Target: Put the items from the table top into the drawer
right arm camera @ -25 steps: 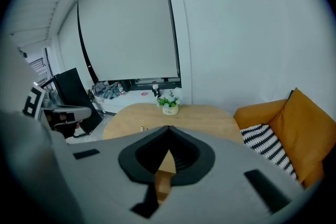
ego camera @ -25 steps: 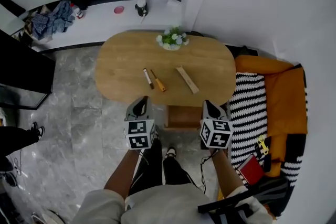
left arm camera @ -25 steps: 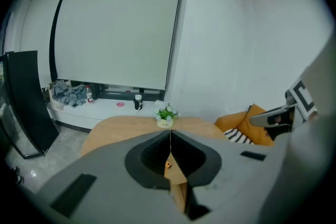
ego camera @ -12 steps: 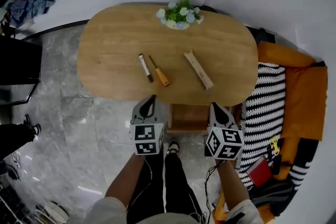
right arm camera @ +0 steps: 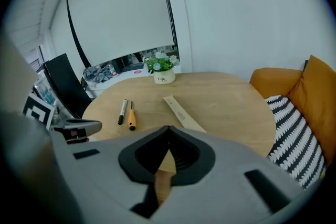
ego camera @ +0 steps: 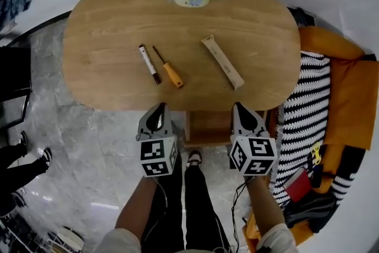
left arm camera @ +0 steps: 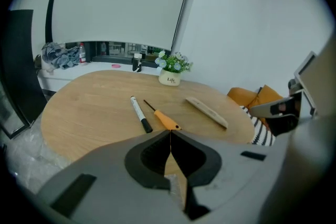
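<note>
Along the near half of the table [ego camera: 100, 21] lie a marker [ego camera: 149, 63], an orange-handled screwdriver [ego camera: 169, 70] and a wooden strip [ego camera: 222, 61], while just off its near edge the left gripper [ego camera: 159, 108] and right gripper [ego camera: 237, 106], jaws pressed together and empty, flank the drawer [ego camera: 207, 127].

Bright, even light; fisheye bending at edges, corners perhaps vignetted.
</note>
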Tool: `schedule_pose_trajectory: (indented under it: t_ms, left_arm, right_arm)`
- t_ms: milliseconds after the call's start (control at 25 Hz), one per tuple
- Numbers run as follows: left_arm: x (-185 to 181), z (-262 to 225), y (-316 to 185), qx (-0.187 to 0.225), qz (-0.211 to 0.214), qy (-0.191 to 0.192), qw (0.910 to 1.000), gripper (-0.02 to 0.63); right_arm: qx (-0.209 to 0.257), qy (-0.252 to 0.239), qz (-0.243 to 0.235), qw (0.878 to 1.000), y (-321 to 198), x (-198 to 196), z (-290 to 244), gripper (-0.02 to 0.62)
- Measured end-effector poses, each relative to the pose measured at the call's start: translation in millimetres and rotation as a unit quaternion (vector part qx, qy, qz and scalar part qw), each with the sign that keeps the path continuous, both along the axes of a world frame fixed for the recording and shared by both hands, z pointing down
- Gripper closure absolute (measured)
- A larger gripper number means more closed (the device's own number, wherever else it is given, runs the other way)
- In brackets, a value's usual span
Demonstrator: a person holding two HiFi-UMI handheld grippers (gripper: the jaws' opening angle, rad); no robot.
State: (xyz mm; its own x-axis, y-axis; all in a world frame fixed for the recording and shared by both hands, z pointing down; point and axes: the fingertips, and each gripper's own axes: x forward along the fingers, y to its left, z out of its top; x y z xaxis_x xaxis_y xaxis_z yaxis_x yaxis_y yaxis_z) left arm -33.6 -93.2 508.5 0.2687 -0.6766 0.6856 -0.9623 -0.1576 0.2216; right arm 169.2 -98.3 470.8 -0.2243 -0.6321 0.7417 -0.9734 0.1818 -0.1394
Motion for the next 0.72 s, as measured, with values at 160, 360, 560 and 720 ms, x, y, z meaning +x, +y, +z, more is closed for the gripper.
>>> schedule_pose_trajectory:
  t_ms: [160,360,560,720]
  left_arm:
    - [3,6,-5,-0.001,0.004,0.001,1.0,0.597]
    - [3,18,-10,-0.005,0.011,-0.003,0.9999,0.597]
    - [0,31,-11,-0.013,0.008,-0.002,0.9999,0.597]
    - [-2,42,-8,-0.024,0.003,0.001,0.9997,0.597]
  right_arm:
    - [-0.004,0.002,-0.009,1.0,-14,-1,9,0.547]
    - [-0.009,0.007,-0.032,0.999,-35,-5,22,0.524]
    - [-0.018,0.019,-0.058,0.998,-60,-4,40,0.474]
    - [-0.022,0.038,-0.082,0.996,-78,-1,52,0.453]
